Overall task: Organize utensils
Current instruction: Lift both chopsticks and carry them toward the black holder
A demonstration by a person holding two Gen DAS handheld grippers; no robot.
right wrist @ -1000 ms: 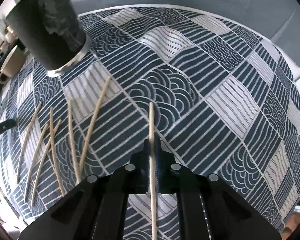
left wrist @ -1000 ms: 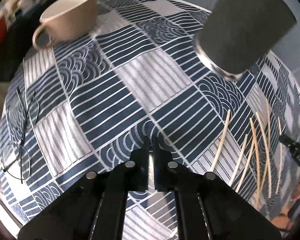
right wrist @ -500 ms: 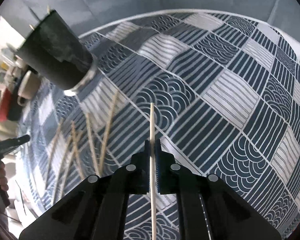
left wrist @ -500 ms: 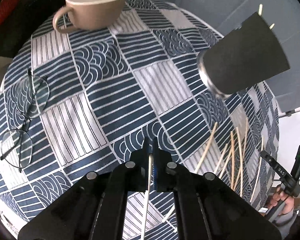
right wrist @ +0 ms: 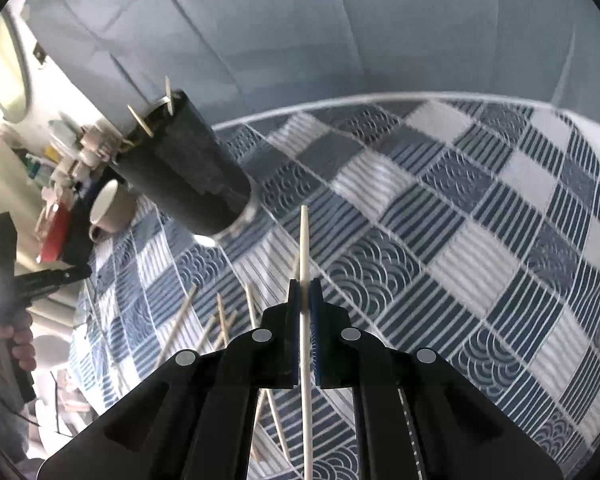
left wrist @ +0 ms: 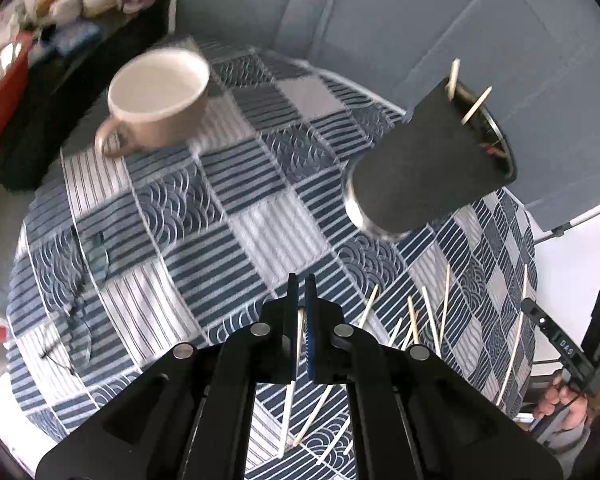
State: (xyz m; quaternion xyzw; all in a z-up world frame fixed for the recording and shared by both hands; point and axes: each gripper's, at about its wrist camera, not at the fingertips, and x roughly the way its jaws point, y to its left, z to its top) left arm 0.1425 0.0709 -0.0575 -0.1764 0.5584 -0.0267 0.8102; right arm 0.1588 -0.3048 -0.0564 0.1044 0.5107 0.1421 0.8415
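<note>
Left wrist view: eyeglasses (left wrist: 82, 280) at the cloth's left edge, smeared by blur, frame barely readable. Beige cup (left wrist: 160, 100) behind, also blurred. Left gripper (left wrist: 300, 292) pressed together, pinching a chopstick (left wrist: 290, 392); most of the stick is hidden behind the jaws, only the lower length shows. Dark tumbler (left wrist: 424, 168) right of centre, two stick tips poking above its rim. Loose chopsticks (left wrist: 430, 316) scattered on the patterned tablecloth (left wrist: 260, 216) below it.

Right wrist view: tumbler (right wrist: 188, 168) upper left. Right gripper (right wrist: 305, 292) clamped on another chopstick (right wrist: 305, 248), its tip projecting forward above the cloth, lower end cut off by the frame.
</note>
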